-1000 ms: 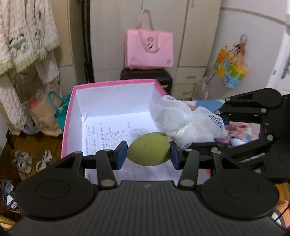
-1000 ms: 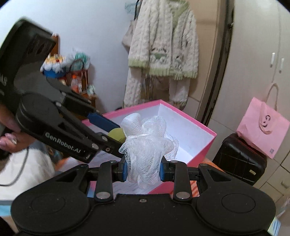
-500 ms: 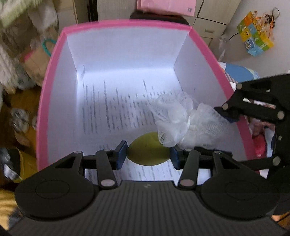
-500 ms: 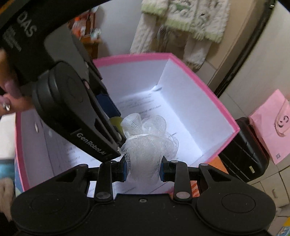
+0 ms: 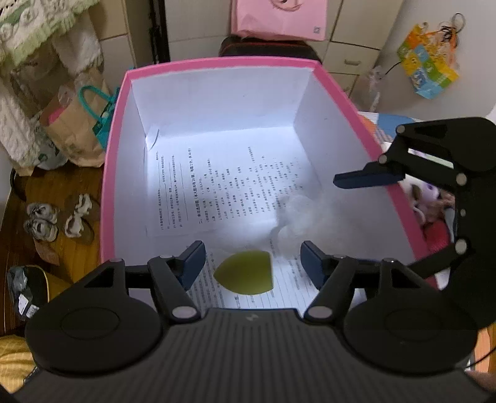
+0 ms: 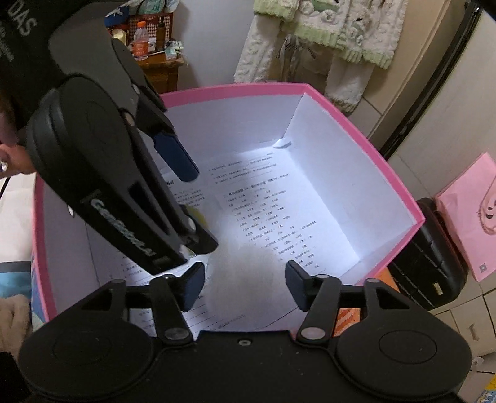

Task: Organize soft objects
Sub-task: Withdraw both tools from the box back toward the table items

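Note:
A pink box [image 5: 117, 102] with white inner walls holds printed paper sheets [image 5: 217, 186] on its floor. My left gripper [image 5: 251, 263] is open above the box's near end; a green teardrop sponge [image 5: 246, 276] lies free between its fingers, below them. A white mesh bath puff [image 5: 302, 217] shows as a motion-blurred shape in the box near the right wall. My right gripper [image 6: 245, 282] is open over the box [image 6: 387, 173], with the blurred puff [image 6: 245, 272] below its fingers. The right gripper also shows in the left wrist view [image 5: 369, 179], and the left gripper in the right wrist view [image 6: 186, 198].
A pink tote bag [image 5: 279, 15] sits on a black suitcase [image 6: 427, 254] behind the box. Knitted clothes [image 6: 325, 37] hang by the wardrobe. Paper bags [image 5: 77, 130] and slippers [image 5: 55, 220] lie on the floor at left. A plush toy [image 5: 434, 204] lies right of the box.
Both grippers opened over the box. The green sponge left the left gripper's fingers and the mesh puff dropped out of the right gripper into the box.

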`<state>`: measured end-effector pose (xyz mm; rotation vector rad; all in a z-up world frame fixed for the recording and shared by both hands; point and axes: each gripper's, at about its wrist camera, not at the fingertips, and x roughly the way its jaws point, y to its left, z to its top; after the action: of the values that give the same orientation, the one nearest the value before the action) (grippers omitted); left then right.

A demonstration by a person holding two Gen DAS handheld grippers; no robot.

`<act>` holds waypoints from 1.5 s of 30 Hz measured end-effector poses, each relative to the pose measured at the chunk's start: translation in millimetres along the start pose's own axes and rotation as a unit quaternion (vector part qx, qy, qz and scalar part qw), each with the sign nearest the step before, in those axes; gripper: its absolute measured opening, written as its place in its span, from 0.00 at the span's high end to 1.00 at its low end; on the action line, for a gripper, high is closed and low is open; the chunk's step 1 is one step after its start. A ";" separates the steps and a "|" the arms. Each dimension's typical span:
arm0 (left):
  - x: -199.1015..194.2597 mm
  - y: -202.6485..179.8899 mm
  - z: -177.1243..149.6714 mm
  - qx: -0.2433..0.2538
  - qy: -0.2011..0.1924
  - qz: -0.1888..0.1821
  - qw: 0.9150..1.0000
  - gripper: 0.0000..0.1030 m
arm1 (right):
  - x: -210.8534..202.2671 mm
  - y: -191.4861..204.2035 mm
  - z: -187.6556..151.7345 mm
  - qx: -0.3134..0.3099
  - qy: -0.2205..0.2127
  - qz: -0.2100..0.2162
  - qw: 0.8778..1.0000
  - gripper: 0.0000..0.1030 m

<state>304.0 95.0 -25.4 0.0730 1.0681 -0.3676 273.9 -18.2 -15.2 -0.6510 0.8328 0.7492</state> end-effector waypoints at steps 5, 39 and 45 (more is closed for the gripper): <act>-29.7 -5.6 -8.7 0.011 -0.023 -0.003 1.000 0.32 | -20.0 2.8 -2.8 0.015 -0.010 -0.005 1.000 0.39; -164.1 -135.2 -107.9 0.182 -0.113 -0.006 0.977 0.14 | -172.6 69.9 -82.0 0.063 -0.075 -0.057 0.994 0.36; -160.9 -163.3 -119.6 0.211 -0.112 -0.014 0.971 0.12 | -196.6 80.5 -122.3 0.092 -0.109 -0.060 0.988 0.33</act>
<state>80.8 11.7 75.1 0.3881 0.7547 -0.6105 70.8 -127.5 67.8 -0.4408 0.6467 0.6141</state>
